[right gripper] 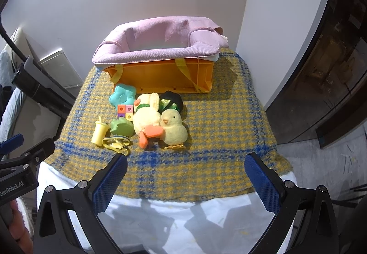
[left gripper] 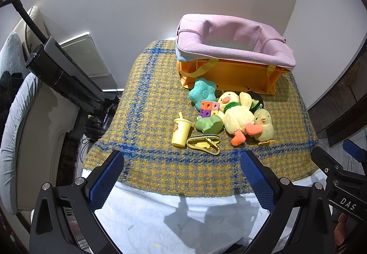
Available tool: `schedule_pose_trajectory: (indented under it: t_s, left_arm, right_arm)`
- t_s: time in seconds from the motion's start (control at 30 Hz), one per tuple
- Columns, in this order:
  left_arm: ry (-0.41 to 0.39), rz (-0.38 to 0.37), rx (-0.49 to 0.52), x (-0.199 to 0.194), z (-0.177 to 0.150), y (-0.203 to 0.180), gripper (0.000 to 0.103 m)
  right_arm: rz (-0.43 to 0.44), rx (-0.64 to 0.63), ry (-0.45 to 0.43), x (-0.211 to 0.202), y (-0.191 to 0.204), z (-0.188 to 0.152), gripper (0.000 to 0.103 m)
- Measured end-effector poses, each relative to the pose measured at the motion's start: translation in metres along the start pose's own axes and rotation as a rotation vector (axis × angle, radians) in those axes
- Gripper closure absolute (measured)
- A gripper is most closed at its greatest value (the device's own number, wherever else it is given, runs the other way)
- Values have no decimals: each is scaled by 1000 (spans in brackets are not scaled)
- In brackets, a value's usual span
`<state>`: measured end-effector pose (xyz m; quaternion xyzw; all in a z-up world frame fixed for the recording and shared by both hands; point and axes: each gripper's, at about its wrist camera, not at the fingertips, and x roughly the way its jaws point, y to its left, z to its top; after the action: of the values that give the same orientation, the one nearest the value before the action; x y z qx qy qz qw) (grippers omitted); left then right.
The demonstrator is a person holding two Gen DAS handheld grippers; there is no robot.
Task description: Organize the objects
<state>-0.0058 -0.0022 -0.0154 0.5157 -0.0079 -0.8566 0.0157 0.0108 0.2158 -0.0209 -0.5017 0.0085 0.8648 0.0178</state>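
White wall behind, and a yellow-and-blue plaid blanket (left gripper: 160, 93) covering the table. Orange crate (left gripper: 229, 75) with a pink fabric liner (left gripper: 229, 47) sits at the back. Toys piled just in front: plush duck (left gripper: 236, 114), yellow chick (left gripper: 263, 125), teal flower (left gripper: 201, 93), colored cube block (left gripper: 209, 109), green frog (left gripper: 209, 124), yellow cup (left gripper: 181, 131). Left gripper (left gripper: 183, 176) and right gripper (right gripper: 185, 173) both hover wide apart, holding nothing.

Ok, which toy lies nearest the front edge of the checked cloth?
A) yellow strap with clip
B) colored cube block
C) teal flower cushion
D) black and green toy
A: the yellow strap with clip lies in front of the yellow cup and the other toys.
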Motion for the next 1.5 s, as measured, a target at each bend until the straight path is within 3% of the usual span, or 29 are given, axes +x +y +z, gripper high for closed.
schedule_pose_trajectory:
  t_s: [1.27, 1.5]
  left_arm:
    - [-54, 11, 35, 5, 6, -1, 0]
    - [-42, -34, 38, 12, 8, -2, 0]
  right_arm:
    - [-7, 4, 4, 9, 2, 1, 1]
    - [24, 17, 3, 15, 1, 0, 1]
